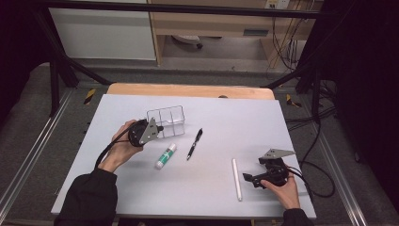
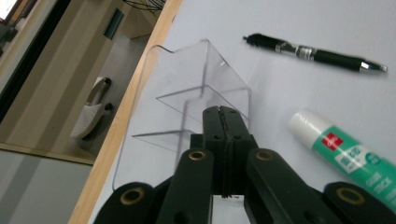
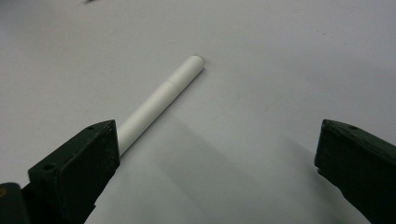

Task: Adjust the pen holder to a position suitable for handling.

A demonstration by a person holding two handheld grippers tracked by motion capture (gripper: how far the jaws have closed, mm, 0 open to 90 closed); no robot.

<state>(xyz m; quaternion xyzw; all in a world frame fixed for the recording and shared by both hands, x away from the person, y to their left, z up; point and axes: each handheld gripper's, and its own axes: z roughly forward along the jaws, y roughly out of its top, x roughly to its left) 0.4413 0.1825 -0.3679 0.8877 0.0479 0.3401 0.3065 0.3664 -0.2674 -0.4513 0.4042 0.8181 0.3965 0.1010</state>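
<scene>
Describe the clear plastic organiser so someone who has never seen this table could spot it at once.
On the pale grey table, look toward its far left part. There stands the clear plastic organiser box, split into compartments, with the left gripper shut on its near wall. Unlike the pens and glue stick nearby, it is see-through and boxy.

high view looks forward and down over the whole table. 2 gripper views sit low and close; all 3 share the table surface.

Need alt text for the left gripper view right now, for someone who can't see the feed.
The left gripper, jaws shut, is clamped on the near wall of a clear plastic organizer on the white table. A green-and-white glue stick lies at right, and a black pen beyond it.
</scene>
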